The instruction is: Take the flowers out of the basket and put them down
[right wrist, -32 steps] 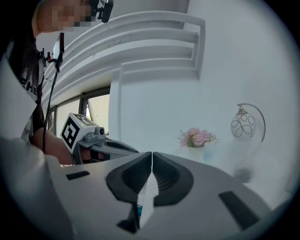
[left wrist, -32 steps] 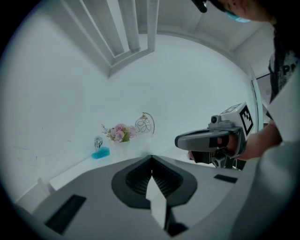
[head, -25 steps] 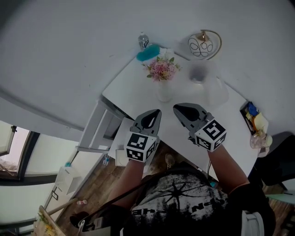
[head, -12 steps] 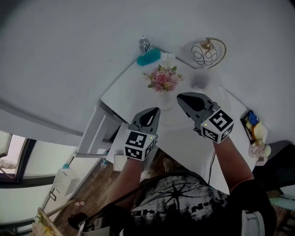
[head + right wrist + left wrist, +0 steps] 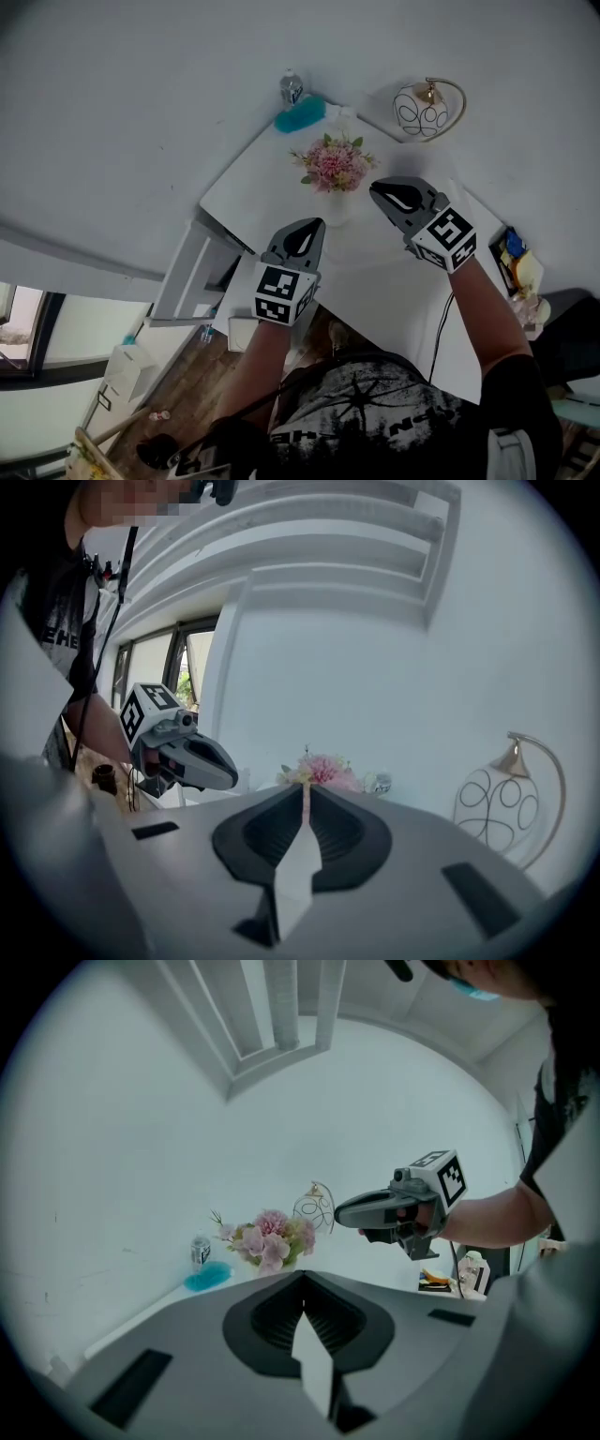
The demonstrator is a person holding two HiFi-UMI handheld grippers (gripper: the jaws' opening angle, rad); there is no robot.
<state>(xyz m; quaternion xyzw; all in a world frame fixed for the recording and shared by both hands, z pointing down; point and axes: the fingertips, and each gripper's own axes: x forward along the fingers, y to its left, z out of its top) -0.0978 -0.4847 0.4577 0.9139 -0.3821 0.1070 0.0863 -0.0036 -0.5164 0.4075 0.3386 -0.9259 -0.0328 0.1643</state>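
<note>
Head view is showing the flowers (image 5: 333, 166) standing upright in their white basket (image 5: 336, 208), toward the far corner of the white table (image 5: 262, 183). A teal object (image 5: 300, 114) and a small bottle (image 5: 292, 89) are sitting right at that corner, and a wire-globe lamp (image 5: 419, 98) is standing near the far edge to the right.

You are holding both claws above the table, short of the bouquet. The left gripper (image 5: 307, 228) is hovering on its near side, and the right gripper (image 5: 379, 193) is hanging just beside the blooms on the right. Both claws are pinched fully together and carrying nothing, so you are needing to spread one pair of jaws before going in.

Be aiming low, for the stems just above the basket rim rather than the soft heads. Be steadying the basket with the other claw, since a light container is likely lifting along with the stems. Be drawing straight up, then laying the bunch on bare table nearer you, clear of the lamp.
</note>
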